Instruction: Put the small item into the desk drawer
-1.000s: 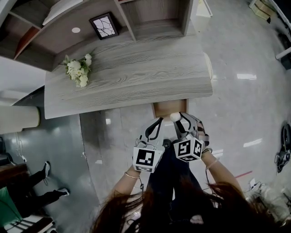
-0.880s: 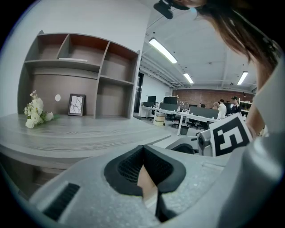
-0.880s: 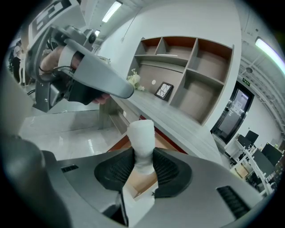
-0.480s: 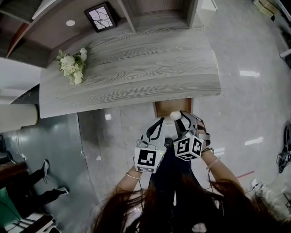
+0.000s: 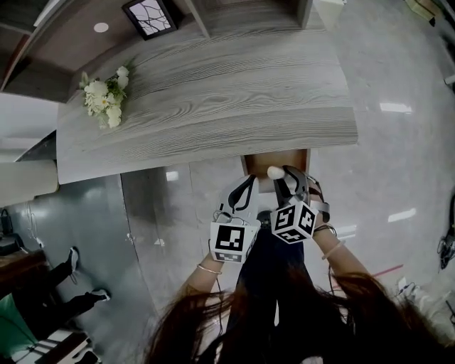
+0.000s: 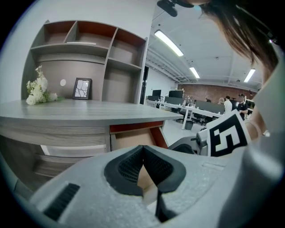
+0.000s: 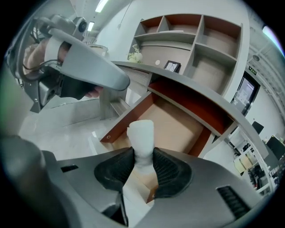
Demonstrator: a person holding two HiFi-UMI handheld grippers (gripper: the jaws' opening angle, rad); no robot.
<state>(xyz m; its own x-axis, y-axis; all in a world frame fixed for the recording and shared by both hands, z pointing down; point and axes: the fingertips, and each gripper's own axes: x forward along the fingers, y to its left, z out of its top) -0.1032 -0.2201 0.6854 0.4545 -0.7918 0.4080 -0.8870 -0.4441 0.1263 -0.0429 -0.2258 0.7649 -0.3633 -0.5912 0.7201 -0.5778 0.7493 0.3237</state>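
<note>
In right tool [image 7: 142, 165], small item [image 7: 141, 132], clamped

Grips a small white item [image 5: 275, 172] in the right gripper [image 5: 281, 179] above the open drawer [image 5: 254, 163] at the grey worktop [image 5: 213, 92] edge. Holds the left gripper [image 5: 244, 188] just beside. Shows white flowers [image 5: 103, 96] and a framed picture [image 5: 149, 15] far left.

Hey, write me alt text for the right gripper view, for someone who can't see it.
The right gripper clamps a small white item between its fingers, with the open wooden desk drawer just beyond it. The left gripper hangs at upper left, and a shelf unit with a picture frame stands behind the desk.
</note>
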